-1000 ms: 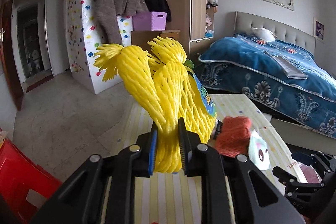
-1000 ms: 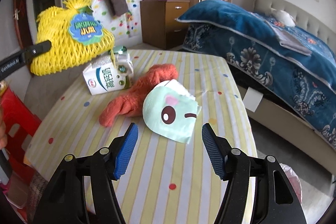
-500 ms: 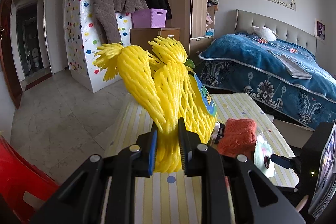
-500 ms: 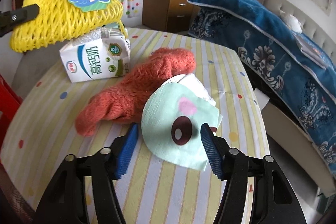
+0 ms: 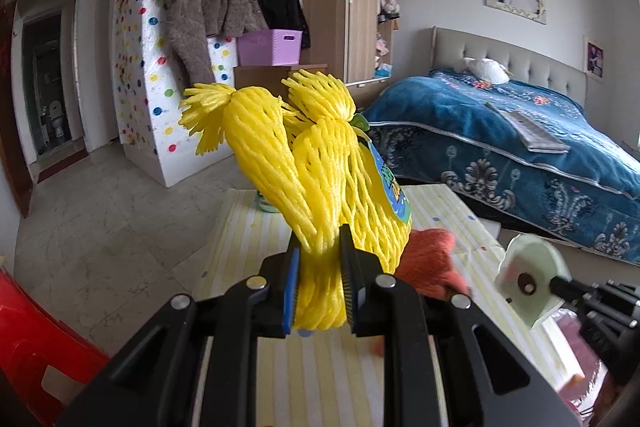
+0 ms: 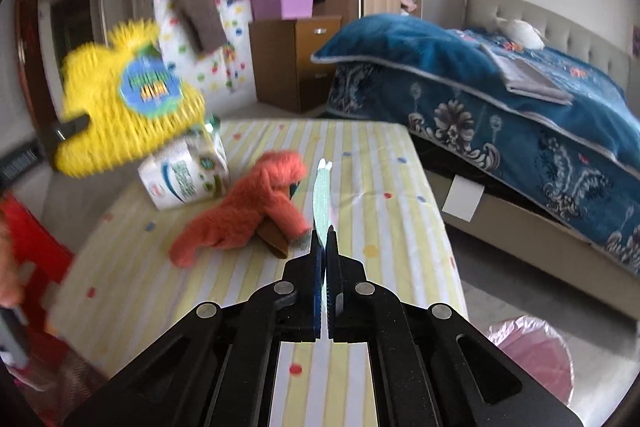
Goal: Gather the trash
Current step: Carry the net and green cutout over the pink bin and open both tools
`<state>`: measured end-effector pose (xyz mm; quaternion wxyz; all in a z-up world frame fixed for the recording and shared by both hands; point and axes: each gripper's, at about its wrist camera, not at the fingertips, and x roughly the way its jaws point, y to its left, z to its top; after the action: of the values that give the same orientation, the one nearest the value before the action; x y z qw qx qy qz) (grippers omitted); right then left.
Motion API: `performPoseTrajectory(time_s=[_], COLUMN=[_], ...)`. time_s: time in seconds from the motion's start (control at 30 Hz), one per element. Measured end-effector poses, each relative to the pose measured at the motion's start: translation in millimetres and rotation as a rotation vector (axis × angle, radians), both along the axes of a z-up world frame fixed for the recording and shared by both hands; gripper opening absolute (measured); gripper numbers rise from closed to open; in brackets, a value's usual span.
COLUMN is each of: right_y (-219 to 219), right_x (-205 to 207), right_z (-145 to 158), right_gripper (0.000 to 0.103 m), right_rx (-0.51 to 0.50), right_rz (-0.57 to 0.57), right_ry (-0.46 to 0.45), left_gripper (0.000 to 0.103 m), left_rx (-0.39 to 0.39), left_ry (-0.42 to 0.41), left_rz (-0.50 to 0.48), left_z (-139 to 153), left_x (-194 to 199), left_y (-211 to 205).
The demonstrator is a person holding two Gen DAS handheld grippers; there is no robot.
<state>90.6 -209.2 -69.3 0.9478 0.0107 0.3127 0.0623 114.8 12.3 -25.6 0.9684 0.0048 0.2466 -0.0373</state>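
- Nearest, the right gripper (image 6: 325,243) has its jaws pinched flat on a pale green paper mask (image 6: 321,195), which it holds edge-on and lifted clear of the striped table (image 6: 372,163); the left wrist view shows the same mask's printed eye at the far right.
- The left gripper (image 5: 320,267) is clamped narrowly on a bunched yellow foam net (image 5: 320,163), soft and ribbed, with a blue-green label, held above the table's left end.
- Judged from this, two pieces of trash are in hand but neither is binned yet.
- A pink-lined bin (image 6: 532,359) sits on the floor just off the table's right corner, the likely drop point.
- Farther out, a white milk carton (image 6: 184,175) lies on its side on the table, probably still to collect.
- Beside it lies an orange knitted glove (image 6: 248,211), perhaps not trash.
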Motion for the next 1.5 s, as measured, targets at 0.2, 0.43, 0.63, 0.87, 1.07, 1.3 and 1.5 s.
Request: performPoseTrajectory(time_s=[0.2,0.43,0.63,0.87,1.07,1.3,1.5], right_y=[-19,-40,-67,-109,-158,-207,-242], right_x=[-31,-62,-88,-116,-152,-173,-168], right_z=[18,20,18,15,13,3,-15], right_gripper=[0.001,0.001,0.001,0.001,0.001,0.002,0.002], right_rx=[0.035,0.054,0.069,0.079,0.065,0.087,0.138], right_rz=[-0.020,-0.057,-0.113,-0.213,-0.369,-0.483,-0.515], right_ry=[-0.024,-0.022,-0.033,-0.049,-0.061,-0.038,0.011], left_gripper=[0.017,0.017,0.017,0.017,0.017,0.017,0.020], left_rx=[-0.002,0.047,0.097,0.158,0.181,0.225,0.257], left_ry=[0.001,0.005,0.020,0.008,0.003,0.031,0.103], left_rz=[-0.057,-0.145,-0.240,-0.385,-0.534,-0.671,-0.712], left_z=[2,-5,-15,-25,-33,-51,-68], left_x=[-19,-40,-56,-72,-84,-91,-80], left_y=[-21,-58,-103,-171,-240,-305,-341])
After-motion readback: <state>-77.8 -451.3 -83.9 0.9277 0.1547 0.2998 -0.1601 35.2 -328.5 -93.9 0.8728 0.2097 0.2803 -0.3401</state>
